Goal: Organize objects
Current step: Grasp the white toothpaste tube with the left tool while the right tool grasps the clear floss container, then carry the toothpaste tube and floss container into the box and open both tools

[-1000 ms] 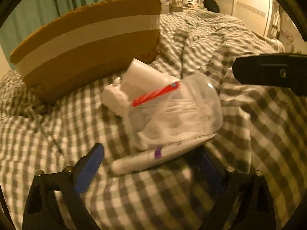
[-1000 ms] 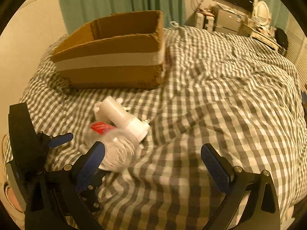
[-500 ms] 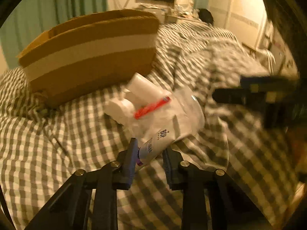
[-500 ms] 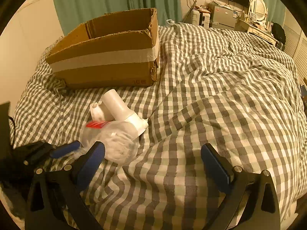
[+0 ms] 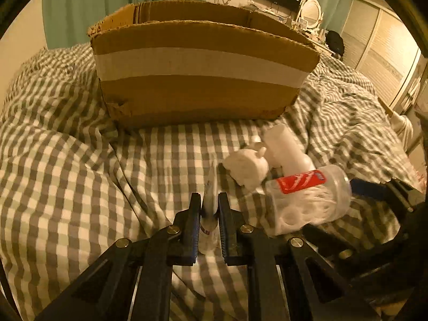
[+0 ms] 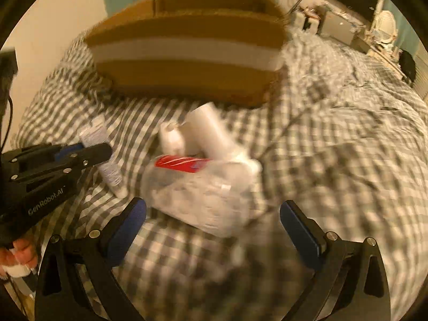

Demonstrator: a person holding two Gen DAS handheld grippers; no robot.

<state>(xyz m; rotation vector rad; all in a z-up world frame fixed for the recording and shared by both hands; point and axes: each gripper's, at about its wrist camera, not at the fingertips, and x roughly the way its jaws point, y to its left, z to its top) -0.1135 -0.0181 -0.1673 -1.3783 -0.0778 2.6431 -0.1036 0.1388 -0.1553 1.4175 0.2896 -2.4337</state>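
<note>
Cardboard forms the open box (image 5: pixel 203 69) standing at the far side of the checked bedcover (image 5: pixel 67 176), a pale tape band across its near wall. Clamped between the pads of the left gripper (image 5: pixel 209 206), a white tube (image 5: pixel 210 200) is held off the cover, to the left of a clear plastic jar (image 5: pixel 310 200) with a red label, a white bottle (image 5: pixel 289 147) and a small white lump (image 5: pixel 246 167). Spread wide and gripping nothing, the right gripper (image 6: pixel 214 214) frames the near end of that jar.
</note>
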